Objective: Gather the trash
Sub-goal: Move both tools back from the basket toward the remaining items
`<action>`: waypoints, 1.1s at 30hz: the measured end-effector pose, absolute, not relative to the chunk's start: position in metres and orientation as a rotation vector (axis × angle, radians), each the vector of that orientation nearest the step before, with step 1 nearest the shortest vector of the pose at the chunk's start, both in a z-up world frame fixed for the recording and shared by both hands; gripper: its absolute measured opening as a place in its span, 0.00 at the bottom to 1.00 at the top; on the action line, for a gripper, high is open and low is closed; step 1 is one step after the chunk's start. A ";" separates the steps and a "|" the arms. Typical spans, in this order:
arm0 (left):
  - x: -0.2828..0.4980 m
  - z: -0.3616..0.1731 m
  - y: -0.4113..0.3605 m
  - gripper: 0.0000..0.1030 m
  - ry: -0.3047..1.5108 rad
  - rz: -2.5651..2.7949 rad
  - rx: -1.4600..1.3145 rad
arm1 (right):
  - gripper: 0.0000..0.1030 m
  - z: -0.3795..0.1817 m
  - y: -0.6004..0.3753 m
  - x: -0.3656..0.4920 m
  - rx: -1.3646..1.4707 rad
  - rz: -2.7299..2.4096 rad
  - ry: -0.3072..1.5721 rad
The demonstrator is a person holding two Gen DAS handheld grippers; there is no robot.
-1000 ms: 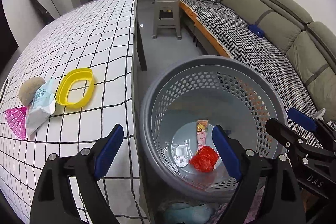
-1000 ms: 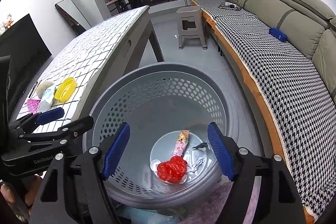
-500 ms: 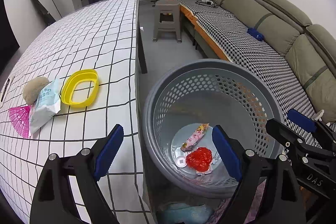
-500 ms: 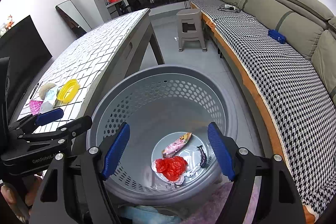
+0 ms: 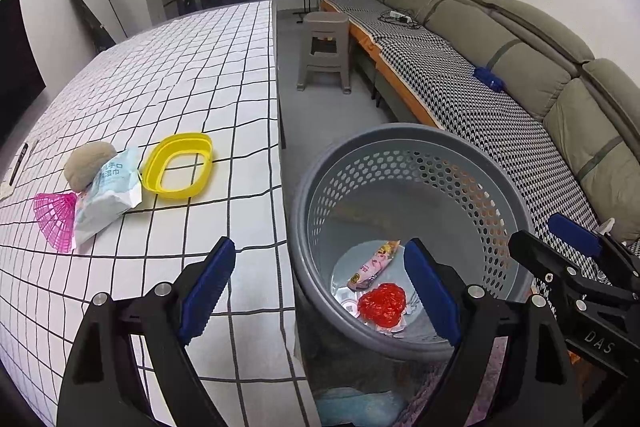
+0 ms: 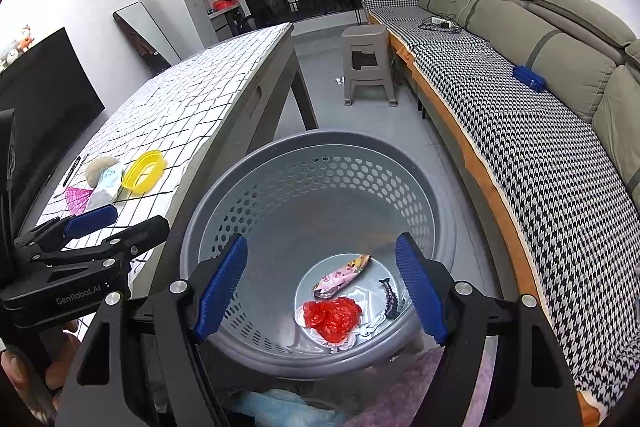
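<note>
We hold both hand-held grippers, left (image 5: 320, 291) and right (image 6: 322, 287), released and empty over the grey basket (image 5: 472, 151); the remaining trash, a wipes packet (image 5: 108, 195) lying lengthwise away from us, sits on the worktop (image 5: 168, 75) left of the basket, nearer our left hand-held gripper.

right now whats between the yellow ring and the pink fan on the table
The pale blue wet-wipe pack lies between the yellow ring and the pink fan, its edge overlapping the fan. The left wrist view shows this best.
</note>
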State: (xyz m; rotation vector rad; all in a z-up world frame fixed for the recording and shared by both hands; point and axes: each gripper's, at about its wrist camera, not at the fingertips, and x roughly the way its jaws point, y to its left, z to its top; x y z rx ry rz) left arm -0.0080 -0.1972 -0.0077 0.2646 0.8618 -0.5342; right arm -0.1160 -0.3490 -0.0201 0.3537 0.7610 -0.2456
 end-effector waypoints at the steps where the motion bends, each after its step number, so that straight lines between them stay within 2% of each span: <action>1: -0.008 -0.007 -0.195 0.82 0.859 -0.534 0.262 | 0.71 -0.019 -0.347 -0.116 0.351 -0.245 0.759; 18: -0.006 0.002 -0.132 0.83 0.825 -0.447 0.174 | 0.73 -0.008 -0.296 -0.106 0.284 -0.152 0.750; 33: 0.019 -0.005 -0.047 0.83 0.837 -0.252 0.115 | 0.74 -0.015 -0.227 -0.042 0.241 0.047 0.778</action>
